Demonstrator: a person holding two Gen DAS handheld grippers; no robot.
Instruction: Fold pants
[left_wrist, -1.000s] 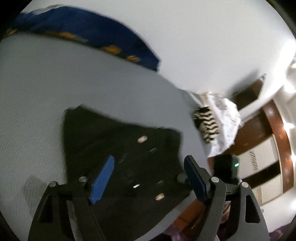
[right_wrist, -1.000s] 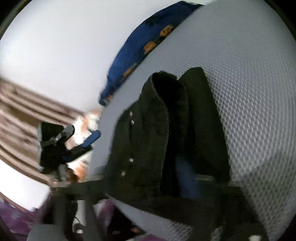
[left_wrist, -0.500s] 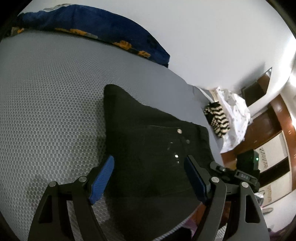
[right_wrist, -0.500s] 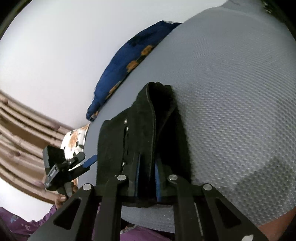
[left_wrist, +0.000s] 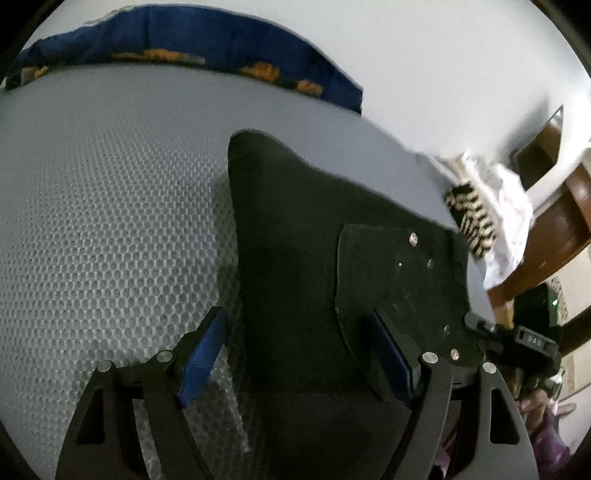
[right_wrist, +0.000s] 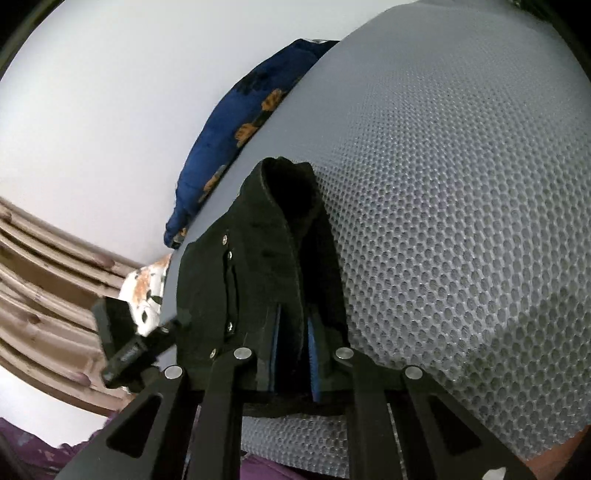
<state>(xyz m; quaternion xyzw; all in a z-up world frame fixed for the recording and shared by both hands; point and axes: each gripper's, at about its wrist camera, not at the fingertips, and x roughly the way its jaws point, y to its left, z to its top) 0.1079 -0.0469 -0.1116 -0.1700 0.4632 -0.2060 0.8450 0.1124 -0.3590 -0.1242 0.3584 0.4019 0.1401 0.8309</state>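
On the grey mesh mattress (left_wrist: 110, 206), near its front edge, the black pants (left_wrist: 295, 258) lie as a partly folded bundle, studs facing up. The right gripper (right_wrist: 293, 354) is pinched narrow on a raised ridge of the fabric at the near hem. The left gripper (left_wrist: 299, 354) hangs wide, its blue pads (left_wrist: 201, 350) straddling the cloth without pressing it. Risk: the right grip appears to catch only a thin fold, though dark cloth hides how many layers lie between the pads; a pull could strip the top layer away and undo the stack. A second risk is the left jaws closing on the mesh cover together with the pants, dragging both. Pose: both grippers tilt downward toward the mattress from the near side, the left beside the right, each visible at the edge of the other's view.
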